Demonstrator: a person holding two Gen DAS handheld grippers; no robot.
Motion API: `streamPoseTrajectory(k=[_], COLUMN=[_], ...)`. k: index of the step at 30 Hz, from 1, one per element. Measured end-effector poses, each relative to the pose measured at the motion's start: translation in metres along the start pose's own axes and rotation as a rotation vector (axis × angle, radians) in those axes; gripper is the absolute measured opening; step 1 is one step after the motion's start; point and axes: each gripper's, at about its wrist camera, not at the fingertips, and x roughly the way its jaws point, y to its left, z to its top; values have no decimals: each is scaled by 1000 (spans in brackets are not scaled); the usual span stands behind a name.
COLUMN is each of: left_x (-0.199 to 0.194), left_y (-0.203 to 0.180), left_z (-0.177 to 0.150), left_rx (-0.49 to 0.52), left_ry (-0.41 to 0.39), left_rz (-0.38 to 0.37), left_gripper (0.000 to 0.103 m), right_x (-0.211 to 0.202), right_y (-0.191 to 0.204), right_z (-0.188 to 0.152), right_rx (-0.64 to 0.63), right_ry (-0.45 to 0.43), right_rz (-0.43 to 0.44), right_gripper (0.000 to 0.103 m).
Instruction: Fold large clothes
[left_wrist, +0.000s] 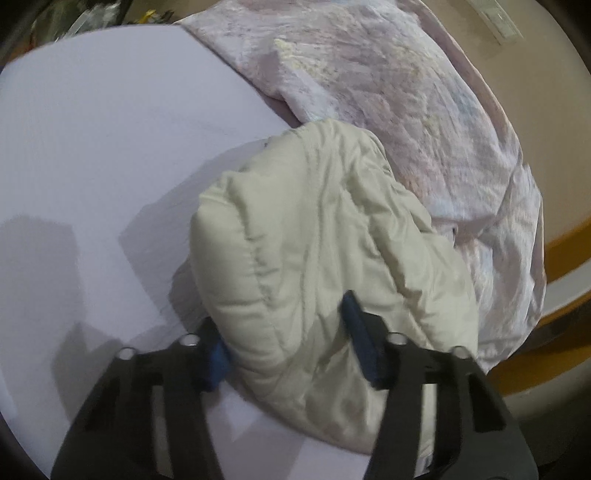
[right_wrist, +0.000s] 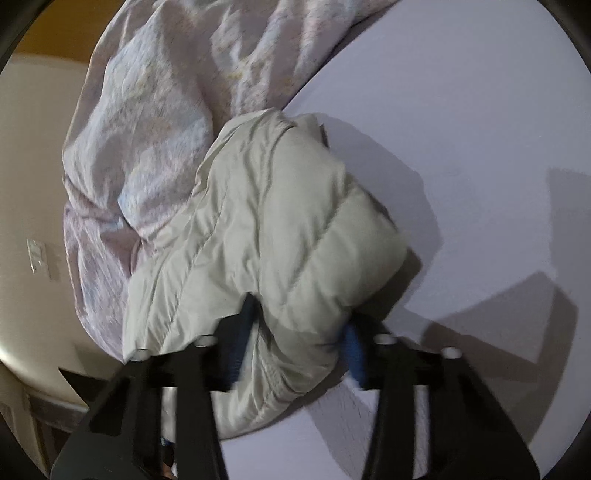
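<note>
A cream quilted puffer jacket (left_wrist: 314, 236) lies bunched on the pale lilac sheet (left_wrist: 103, 147). My left gripper (left_wrist: 288, 347) stands around the jacket's near end, blue pads on either side of a thick fold, jaws wide apart. In the right wrist view the same jacket (right_wrist: 280, 229) is bunched, and my right gripper (right_wrist: 299, 343) straddles its near end, pads against the padded fabric on both sides. How firmly either gripper presses the jacket is unclear.
A rumpled pink and blue patterned quilt (left_wrist: 406, 110) lies beside the jacket toward the bed edge; it also shows in the right wrist view (right_wrist: 155, 122). Beige floor or wall (right_wrist: 29, 147) and orange-brown trim (left_wrist: 569, 240) lie beyond the edge.
</note>
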Motion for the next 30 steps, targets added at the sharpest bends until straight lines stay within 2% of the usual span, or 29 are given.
streamPoseTrajectory(k=[2, 4, 7, 13, 20, 23, 27, 30], left_x=[-2, -9, -20, -55, -113, -137, -159, -164], left_y=[0, -4, -9, -3, 44, 63, 82, 89], left_z=[3, 7, 11, 13, 3, -7, -22, -27], left_rx=[-19, -7, 7, 48, 38, 37, 38, 41], left_ry=[1, -5, -15, -38, -34, -30, -18, -9], left_rz=[-23, -45, -65, -74, -61, -53, -48, -47], left_gripper=[30, 23, 20, 19, 19, 19, 20, 23], right_x=[-5, -11, -23, -47, -74, -85, -104, -114], right_y=[2, 9, 23, 32, 25, 19, 8, 8], right_z=[0, 0, -3, -22, -81, -106, -130, -137], right_rx=[1, -13, -40, -76, -149, -168, -195, -252], right_ry=[-13, -28, -51, -18, 93, 111, 119, 114], right_rz=[37, 58, 94, 122, 140, 138, 100, 15], right_gripper=[26, 23, 21, 19, 19, 19, 19, 28])
